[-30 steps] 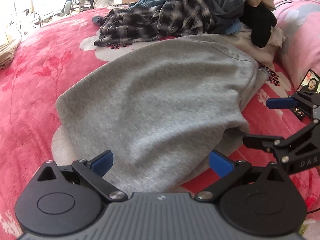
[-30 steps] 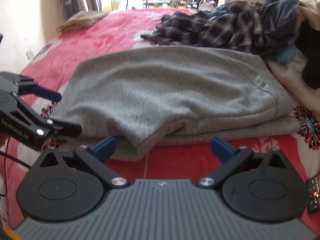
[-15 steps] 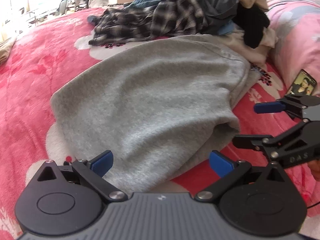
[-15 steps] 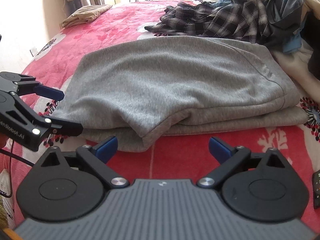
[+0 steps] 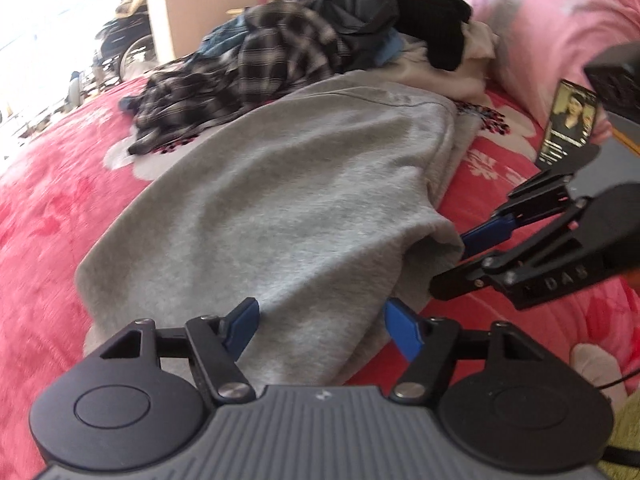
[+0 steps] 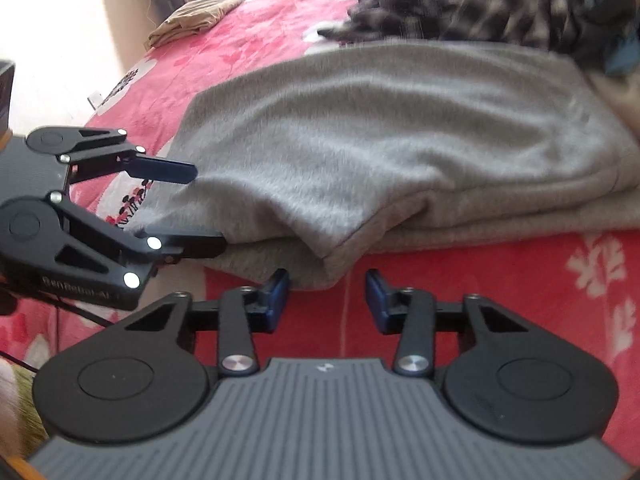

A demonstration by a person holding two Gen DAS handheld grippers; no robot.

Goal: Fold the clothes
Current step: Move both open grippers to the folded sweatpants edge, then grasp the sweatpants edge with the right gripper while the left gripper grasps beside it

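A grey garment [image 5: 288, 200] lies folded in layers on the red floral bedspread [image 5: 48, 184]. In the left wrist view my left gripper [image 5: 320, 328] is open, and the garment's near edge lies between its blue pads. To the right, my right gripper [image 5: 456, 260] straddles the garment's near corner. In the right wrist view the grey garment [image 6: 392, 136] fills the middle, and my right gripper [image 6: 328, 292] is open with the folded corner just at its fingertips. My left gripper [image 6: 200, 208] reaches in from the left, one finger above and one below the fabric edge.
A pile of unfolded clothes [image 5: 320, 40], plaid and dark, lies behind the grey garment. A pink pillow [image 5: 560, 20] and a lit phone [image 5: 568, 124] sit at the right. A tan folded cloth [image 6: 196, 20] lies far left by the wall.
Both grippers have moved forward onto the grey garment's near edge. The fingers of each now stand closer together around the fabric.
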